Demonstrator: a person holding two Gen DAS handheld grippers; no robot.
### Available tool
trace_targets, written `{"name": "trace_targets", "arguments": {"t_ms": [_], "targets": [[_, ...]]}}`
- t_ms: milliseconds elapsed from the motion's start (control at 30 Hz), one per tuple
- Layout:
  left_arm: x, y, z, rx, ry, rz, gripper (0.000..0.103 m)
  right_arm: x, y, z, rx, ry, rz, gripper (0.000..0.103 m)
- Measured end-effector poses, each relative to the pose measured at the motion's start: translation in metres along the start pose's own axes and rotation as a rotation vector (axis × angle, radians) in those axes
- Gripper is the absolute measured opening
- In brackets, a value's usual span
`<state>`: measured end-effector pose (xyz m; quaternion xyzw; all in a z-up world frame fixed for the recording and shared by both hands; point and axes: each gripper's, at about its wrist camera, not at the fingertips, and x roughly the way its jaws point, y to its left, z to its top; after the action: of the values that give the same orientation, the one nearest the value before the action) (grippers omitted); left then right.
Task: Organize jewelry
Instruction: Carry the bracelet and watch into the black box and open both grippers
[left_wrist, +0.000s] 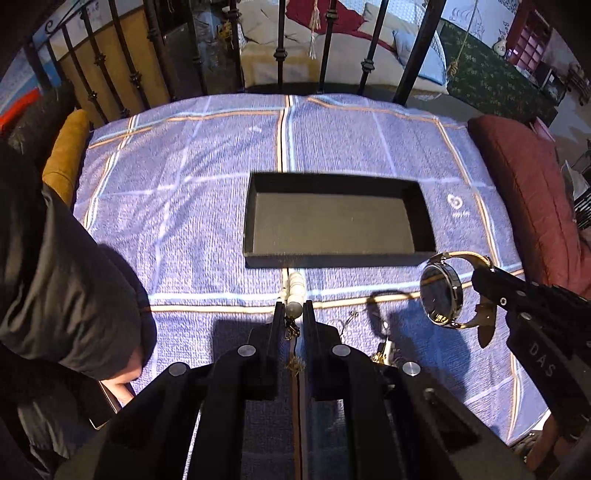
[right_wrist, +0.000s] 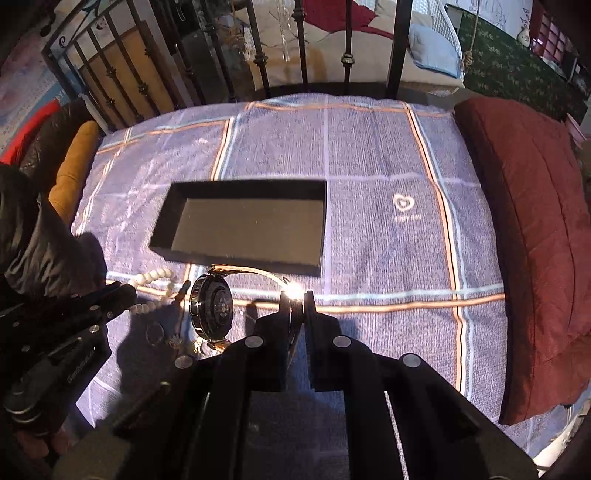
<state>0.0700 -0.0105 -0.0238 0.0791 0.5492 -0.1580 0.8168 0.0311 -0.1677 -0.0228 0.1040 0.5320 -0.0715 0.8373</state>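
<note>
An open black tray lies empty on the blue plaid cloth. My left gripper is shut on a white bead bracelet just before the tray's near wall. My right gripper is shut on the gold band of a dark-faced wristwatch, held above the cloth at the tray's near right corner. A small ring and other small gold pieces lie on the cloth below.
A dark red cushion lies along the right edge of the cloth. A mustard cushion sits at the left. Black iron bars rise behind the far edge. My dark sleeve fills the left.
</note>
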Motion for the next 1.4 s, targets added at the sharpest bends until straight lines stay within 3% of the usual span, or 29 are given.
{"name": "trace_targets", "arguments": {"t_ms": [433, 1133, 1167, 1200, 1333, 1400], "targets": [[-0.011, -0.004, 0.047, 0.007, -0.065, 0.026, 0.009, -0.001, 0.017, 0.049, 0.038, -0.044, -0.055, 0.008], [0.026, -0.008, 0.073, 0.025, -0.053, 0.031, 0.010, 0.038, 0.008, 0.072, 0.088, -0.040, -0.113, 0.010], [0.026, -0.008, 0.073, 0.027, -0.056, 0.036, 0.011, 0.039, 0.007, 0.073, 0.092, -0.037, -0.112, 0.011], [0.026, -0.008, 0.074, 0.029, -0.058, 0.039, 0.019, 0.041, 0.008, 0.074, 0.093, -0.033, -0.108, 0.014], [0.025, -0.008, 0.076, 0.024, -0.075, 0.065, 0.062, 0.040, 0.009, 0.076, 0.090, -0.047, -0.102, 0.018], [0.024, -0.009, 0.076, 0.028, -0.083, 0.073, 0.062, 0.038, 0.010, 0.078, 0.081, -0.063, -0.117, 0.019]]}}
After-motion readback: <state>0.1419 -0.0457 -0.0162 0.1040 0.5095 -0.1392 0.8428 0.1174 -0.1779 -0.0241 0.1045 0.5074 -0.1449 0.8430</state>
